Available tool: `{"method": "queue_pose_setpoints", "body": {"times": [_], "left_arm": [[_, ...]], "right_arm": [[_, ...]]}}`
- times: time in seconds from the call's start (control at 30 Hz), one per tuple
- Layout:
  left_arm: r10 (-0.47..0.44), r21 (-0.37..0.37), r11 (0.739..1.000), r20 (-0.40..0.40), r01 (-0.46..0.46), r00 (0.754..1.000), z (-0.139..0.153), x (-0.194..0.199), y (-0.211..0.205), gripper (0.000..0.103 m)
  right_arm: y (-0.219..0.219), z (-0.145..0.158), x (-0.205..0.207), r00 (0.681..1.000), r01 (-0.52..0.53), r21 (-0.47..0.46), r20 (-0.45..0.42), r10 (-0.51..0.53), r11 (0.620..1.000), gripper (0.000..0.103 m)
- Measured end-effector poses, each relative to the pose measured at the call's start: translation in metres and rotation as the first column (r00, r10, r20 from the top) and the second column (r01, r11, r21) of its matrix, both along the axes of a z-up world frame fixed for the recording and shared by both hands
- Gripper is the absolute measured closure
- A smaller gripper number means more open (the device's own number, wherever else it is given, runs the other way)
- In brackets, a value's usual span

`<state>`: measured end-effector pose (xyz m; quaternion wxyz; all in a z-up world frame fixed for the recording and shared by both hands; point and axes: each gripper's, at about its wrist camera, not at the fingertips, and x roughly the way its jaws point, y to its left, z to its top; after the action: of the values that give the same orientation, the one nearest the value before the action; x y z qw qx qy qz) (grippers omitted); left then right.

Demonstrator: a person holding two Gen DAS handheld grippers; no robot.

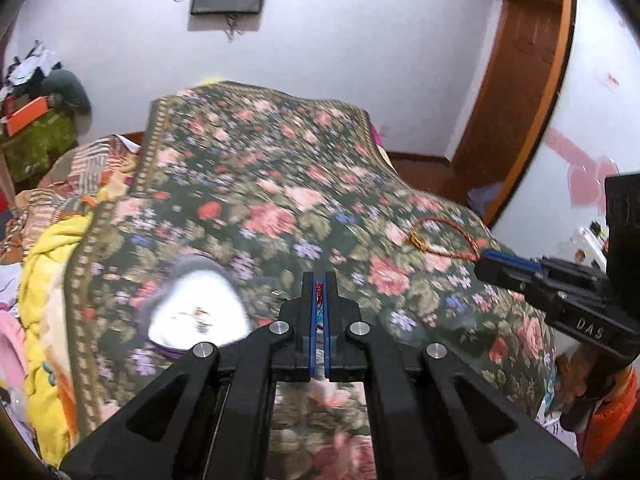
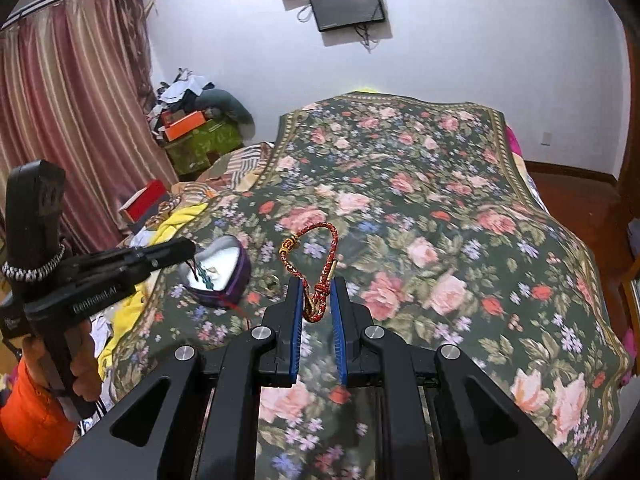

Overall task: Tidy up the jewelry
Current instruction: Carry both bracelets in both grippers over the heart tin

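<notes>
A purple heart-shaped jewelry box (image 2: pixel 224 270) with a white inside lies open on the floral bedspread (image 2: pixel 420 200); it also shows blurred in the left wrist view (image 1: pixel 196 312). My left gripper (image 1: pixel 319 280) is shut on a red and teal cord bracelet (image 1: pixel 319 308), which dangles over the box in the right wrist view (image 2: pixel 202 274). A red and gold braided bracelet (image 2: pixel 316 264) lies on the bedspread, its knotted end between the open fingers of my right gripper (image 2: pixel 316 292). The same bracelet shows in the left wrist view (image 1: pixel 444 240).
The bed (image 1: pixel 260 180) fills the middle. Yellow and patterned bedding (image 1: pixel 52 280) is piled at its left. A cluttered green stand with an orange box (image 2: pixel 186 126) and curtains (image 2: pixel 68 120) are at far left. A wooden door (image 1: pixel 520 80) stands at the right.
</notes>
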<state>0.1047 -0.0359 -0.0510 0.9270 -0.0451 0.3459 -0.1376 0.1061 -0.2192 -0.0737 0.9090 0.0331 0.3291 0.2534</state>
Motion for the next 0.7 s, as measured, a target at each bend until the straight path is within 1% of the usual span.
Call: {"method": "queue_pose_setpoints", "body": {"times": [0.2, 0.43, 0.7], "left_arm": [[0.075, -0.017, 0.997, 0.057, -0.074, 0.996, 0.021, -0.008, 0.035, 0.102], [0.147, -0.009, 0.989, 0.129, -0.147, 0.981, 0.044, -0.013, 0.067, 0.102], [0.174, -0.014, 0.985, 0.17, -0.175, 0.97, 0.054, -0.008, 0.086, 0.102]], "right_arm": [[0.023, 0.007, 0.003, 0.999, -0.043, 0.007, 0.02, 0.043, 0.999, 0.091], [0.05, 0.014, 0.007, 0.995, -0.096, 0.011, 0.041, 0.096, 0.995, 0.091], [0.079, 0.011, 0.017, 0.989, -0.144, 0.014, 0.035, 0.143, 0.99, 0.091]]}}
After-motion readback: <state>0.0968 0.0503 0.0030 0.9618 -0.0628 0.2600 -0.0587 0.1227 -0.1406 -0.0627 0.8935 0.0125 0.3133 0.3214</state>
